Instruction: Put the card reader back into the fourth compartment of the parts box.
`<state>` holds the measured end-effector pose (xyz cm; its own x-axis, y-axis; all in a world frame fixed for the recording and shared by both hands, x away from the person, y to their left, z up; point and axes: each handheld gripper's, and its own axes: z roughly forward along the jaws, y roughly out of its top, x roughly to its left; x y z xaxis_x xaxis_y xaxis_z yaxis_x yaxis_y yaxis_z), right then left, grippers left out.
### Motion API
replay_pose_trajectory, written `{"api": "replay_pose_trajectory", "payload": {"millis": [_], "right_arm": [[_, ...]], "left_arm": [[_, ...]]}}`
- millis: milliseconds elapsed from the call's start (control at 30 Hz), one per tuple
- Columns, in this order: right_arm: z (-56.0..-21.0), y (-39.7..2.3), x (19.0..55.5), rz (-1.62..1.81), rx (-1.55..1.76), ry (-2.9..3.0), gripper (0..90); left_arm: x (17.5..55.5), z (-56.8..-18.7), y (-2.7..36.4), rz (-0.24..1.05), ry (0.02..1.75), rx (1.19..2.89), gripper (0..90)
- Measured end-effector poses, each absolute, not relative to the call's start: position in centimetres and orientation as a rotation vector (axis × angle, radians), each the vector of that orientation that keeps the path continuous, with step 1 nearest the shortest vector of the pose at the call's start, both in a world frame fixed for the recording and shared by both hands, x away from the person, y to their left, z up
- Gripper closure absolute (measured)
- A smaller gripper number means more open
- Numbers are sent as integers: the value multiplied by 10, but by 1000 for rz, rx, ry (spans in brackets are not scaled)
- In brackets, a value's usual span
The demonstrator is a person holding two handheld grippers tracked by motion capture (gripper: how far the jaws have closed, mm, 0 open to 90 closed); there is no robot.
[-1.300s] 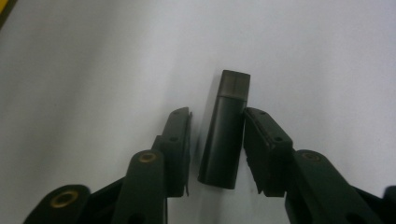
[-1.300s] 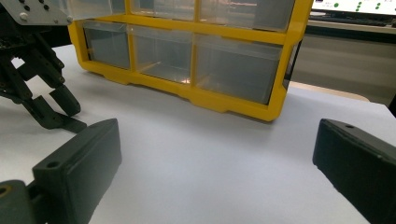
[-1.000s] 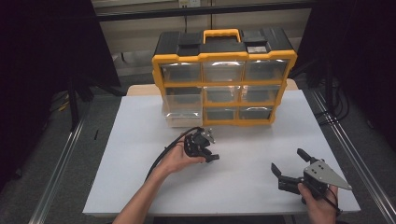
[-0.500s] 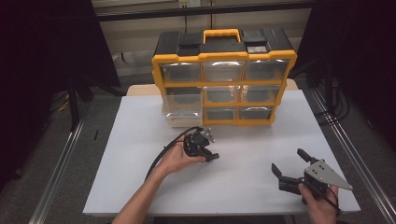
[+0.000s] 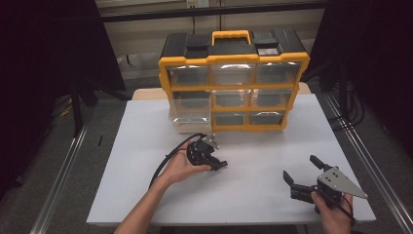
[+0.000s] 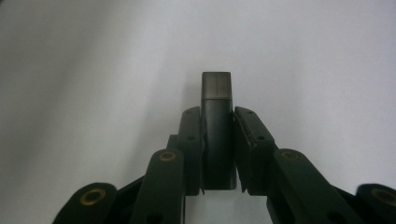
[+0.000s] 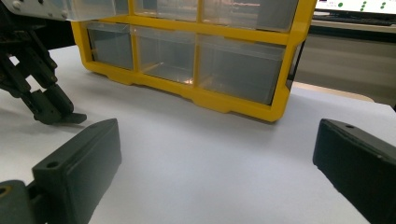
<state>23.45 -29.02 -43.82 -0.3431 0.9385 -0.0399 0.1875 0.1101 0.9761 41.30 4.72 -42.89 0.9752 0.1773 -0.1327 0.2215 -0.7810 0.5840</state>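
A hand holds my left gripper low over the white table, in front of the organizer. Its jaws are shut on a small dark grey bar with a paler tip that sticks out past the pads. That bar points right, near the tabletop. From the right gripper view the left gripper stands tilted down with the bar just above the table. My right gripper rests at the table's front right, jaws wide open with nothing between them.
A yellow and black drawer organizer with clear drawers stands at the back of the table. Its lower left drawer is pulled out toward the left gripper. A black cable trails from the left gripper.
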Motion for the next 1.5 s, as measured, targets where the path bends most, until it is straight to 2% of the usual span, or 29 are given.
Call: {"api": "replay_pose_trajectory", "payload": {"millis": [667,1500], "right_arm": [[-438,-291,234,1299,1113,1649,12],[-437,-290,233,1308,1108,1654,11]], "left_arm": [[397,-395,66,-22,244,2339,736],[395,-362,98,34,245,2208,736]]}}
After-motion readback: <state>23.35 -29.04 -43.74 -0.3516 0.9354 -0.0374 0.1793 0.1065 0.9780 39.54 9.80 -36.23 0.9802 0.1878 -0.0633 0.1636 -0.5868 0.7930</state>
